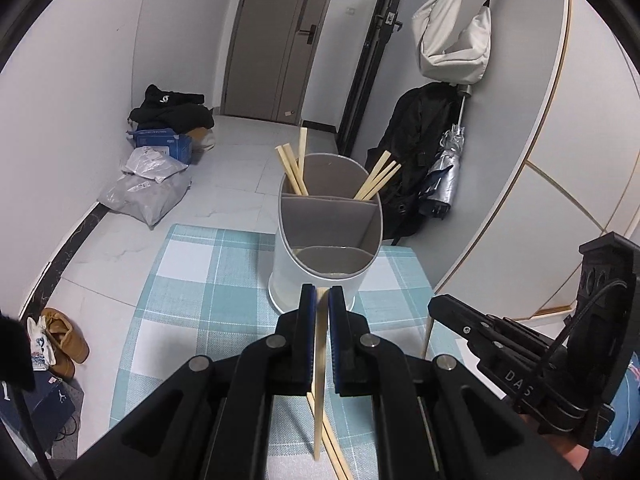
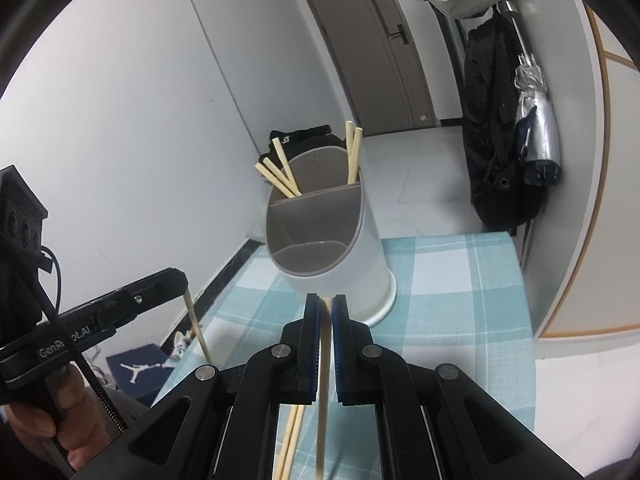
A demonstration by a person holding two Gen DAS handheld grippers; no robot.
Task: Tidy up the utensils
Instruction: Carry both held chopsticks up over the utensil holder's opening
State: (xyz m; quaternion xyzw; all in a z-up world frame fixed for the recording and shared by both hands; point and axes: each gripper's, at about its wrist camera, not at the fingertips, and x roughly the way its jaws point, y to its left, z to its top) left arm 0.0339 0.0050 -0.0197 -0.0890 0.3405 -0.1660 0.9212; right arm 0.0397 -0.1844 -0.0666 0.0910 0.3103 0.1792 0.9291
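Pale wooden chopsticks are the things being sorted, on a bench covered with a blue and white checked cloth. On the floor far to the left lie grey parcel bags, with a blue box and dark clothes behind them against a white wall.

The left claw is clenched on one chopstick, which runs between its blue pads and hangs down toward the cloth. More loose chopsticks lie on the bench beneath it at the near edge.

Just beyond the claw stands a white oval utensil holder with grey dividers inside. Its near compartment looks empty. The far left compartment holds three chopsticks leaning left; the far right one holds another bunch leaning right.

The right claw is clenched on a second chopstick, also gripped between the pads and hanging down. It sits just right of the left claw, near the holder.

Far right, a black coat, a folded silver umbrella and a pale bag hang by a grey door.
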